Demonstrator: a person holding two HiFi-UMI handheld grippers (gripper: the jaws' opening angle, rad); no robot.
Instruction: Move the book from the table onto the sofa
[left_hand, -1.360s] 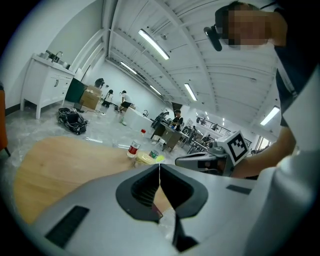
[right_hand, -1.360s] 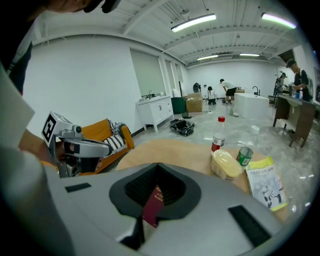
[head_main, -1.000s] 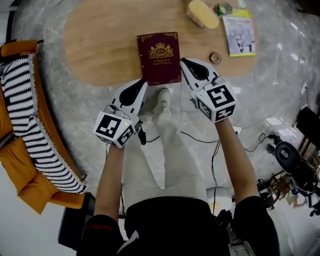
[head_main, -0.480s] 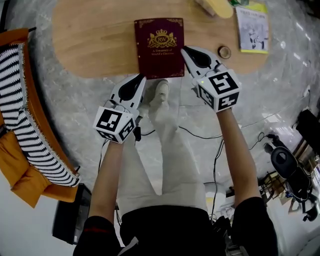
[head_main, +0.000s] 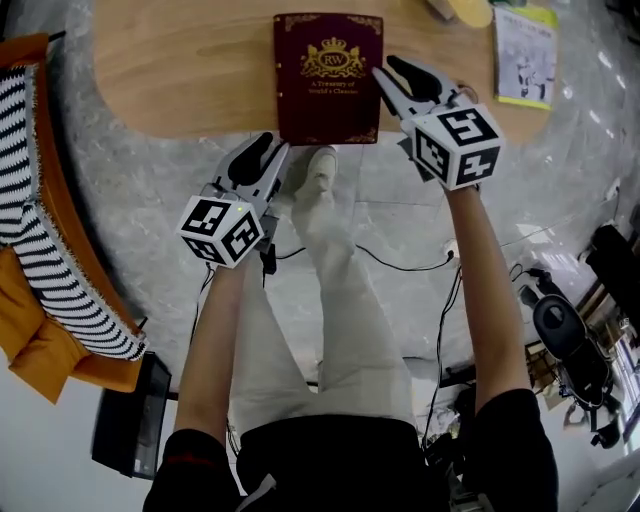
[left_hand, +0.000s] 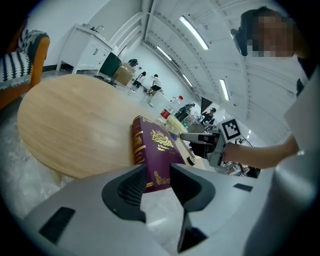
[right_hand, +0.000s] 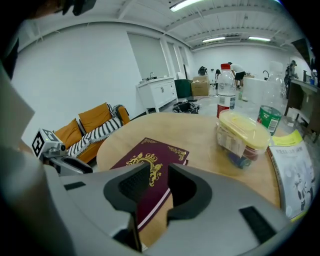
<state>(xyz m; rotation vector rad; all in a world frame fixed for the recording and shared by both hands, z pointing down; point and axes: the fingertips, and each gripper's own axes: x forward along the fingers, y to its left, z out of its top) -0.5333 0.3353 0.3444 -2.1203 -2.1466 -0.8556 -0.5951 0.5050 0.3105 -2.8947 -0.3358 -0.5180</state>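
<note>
A maroon book (head_main: 328, 75) with a gold crest lies flat at the near edge of the oval wooden table (head_main: 180, 70). My left gripper (head_main: 255, 152) hangs just short of the book's near left corner, above the floor. In the left gripper view its jaws (left_hand: 157, 172) are opening, with nothing between them and the book (left_hand: 155, 147) just beyond. My right gripper (head_main: 398, 80) hovers at the book's right edge. Its jaws (right_hand: 159, 172) are also opening and empty, over the cover (right_hand: 150, 155). The orange sofa (head_main: 40, 340) with a striped blanket (head_main: 40, 200) stands at the left.
On the table's far right are a booklet (head_main: 525, 55) and a yellow-lidded container (right_hand: 242, 132), with a bottle (right_hand: 226, 95) behind. My legs and a shoe (head_main: 318, 170) stand before the table. Cables (head_main: 400, 265) cross the floor; a black box (head_main: 125, 420) sits by the sofa.
Both grippers have dropped and pushed forward to the book's near end. Their jaws, shut before, now stand slightly apart.
</note>
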